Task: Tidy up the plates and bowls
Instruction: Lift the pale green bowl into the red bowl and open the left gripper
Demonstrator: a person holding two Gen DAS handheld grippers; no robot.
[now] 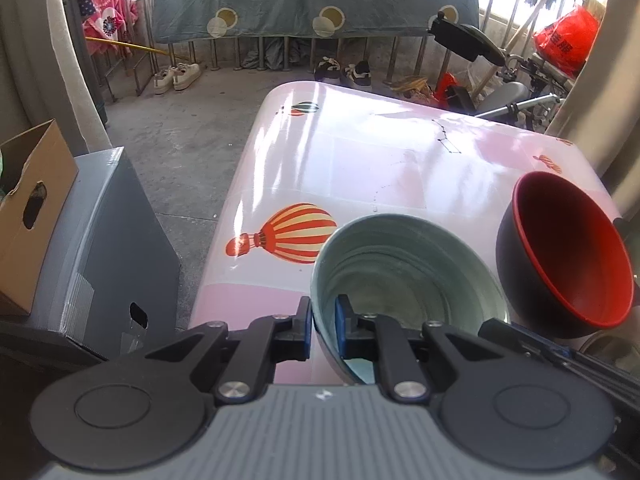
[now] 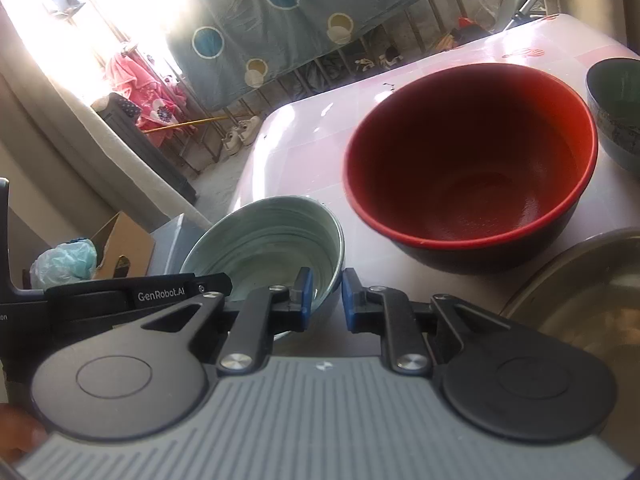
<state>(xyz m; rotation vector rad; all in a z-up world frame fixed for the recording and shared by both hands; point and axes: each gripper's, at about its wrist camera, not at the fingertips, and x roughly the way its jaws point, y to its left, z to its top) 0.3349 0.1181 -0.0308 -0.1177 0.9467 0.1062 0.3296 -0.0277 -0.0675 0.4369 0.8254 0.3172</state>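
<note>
The left gripper (image 1: 324, 326) has its jaws pinching the near rim of the pale green bowl (image 1: 404, 264) at the tabletop's (image 1: 360, 152) near edge, while the right gripper (image 2: 325, 300), jaws nearly together on nothing, hovers just beside it, the red bowl (image 2: 472, 160) farther right.

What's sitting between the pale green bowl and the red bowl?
Nothing; only bare pink tabletop separates the pale green bowl and the red bowl, clearest in the right wrist view.

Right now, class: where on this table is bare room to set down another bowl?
Bare: the pink table beyond the pale bowl and red bowl, and the balloon print left of the pale bowl. Crowded: red bowl, dark bowl, metal basin cluster together.
</note>
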